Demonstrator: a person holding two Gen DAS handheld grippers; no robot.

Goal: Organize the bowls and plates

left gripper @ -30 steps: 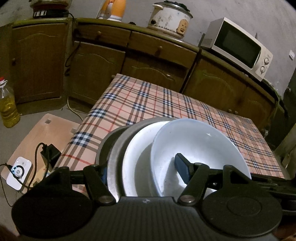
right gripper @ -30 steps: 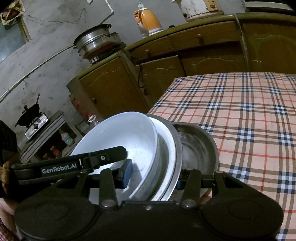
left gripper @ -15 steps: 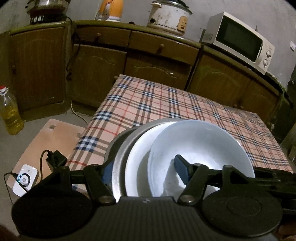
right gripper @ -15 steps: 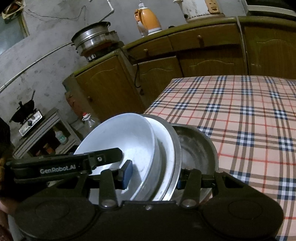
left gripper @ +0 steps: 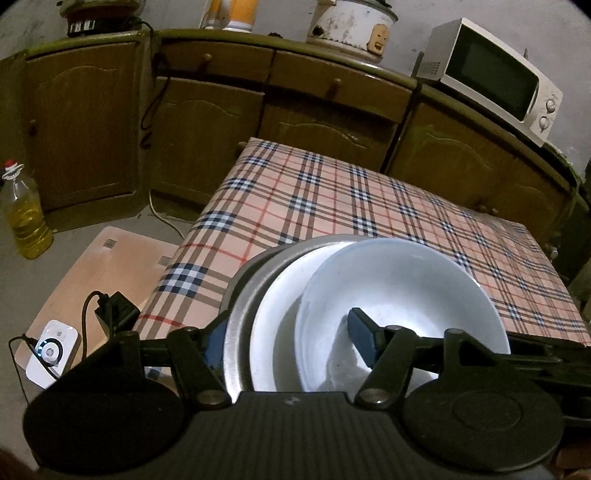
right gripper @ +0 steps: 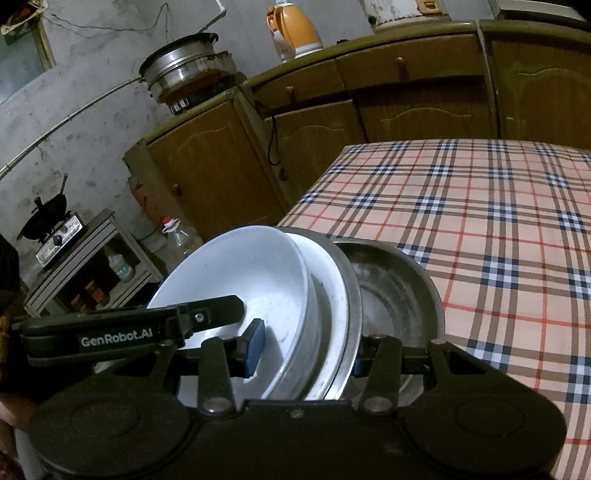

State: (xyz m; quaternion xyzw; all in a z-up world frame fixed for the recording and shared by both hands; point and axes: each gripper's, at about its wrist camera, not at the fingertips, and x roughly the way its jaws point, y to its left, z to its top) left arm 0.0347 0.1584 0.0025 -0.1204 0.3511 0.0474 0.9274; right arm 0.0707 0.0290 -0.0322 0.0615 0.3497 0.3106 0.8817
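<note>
A home kitchen: wooden cabinets (left gripper: 207, 147), microwave (left gripper: 495, 77) (rice cooker (left gripper: 351, 29) beside), plaid-clothed table (left gripper: 332, 199).

One text can be read — "GenRobot.AI", in pale letters on the black arm of the left gripper (right gripper: 255, 341), which reaches in from the left of the right wrist view over the white bowl (right gripper: 236, 273). The panel under the steel pot (right gripper: 184, 105) bears marks too small to read — likewise the microwave (left gripper: 495, 79) dials.
</note>
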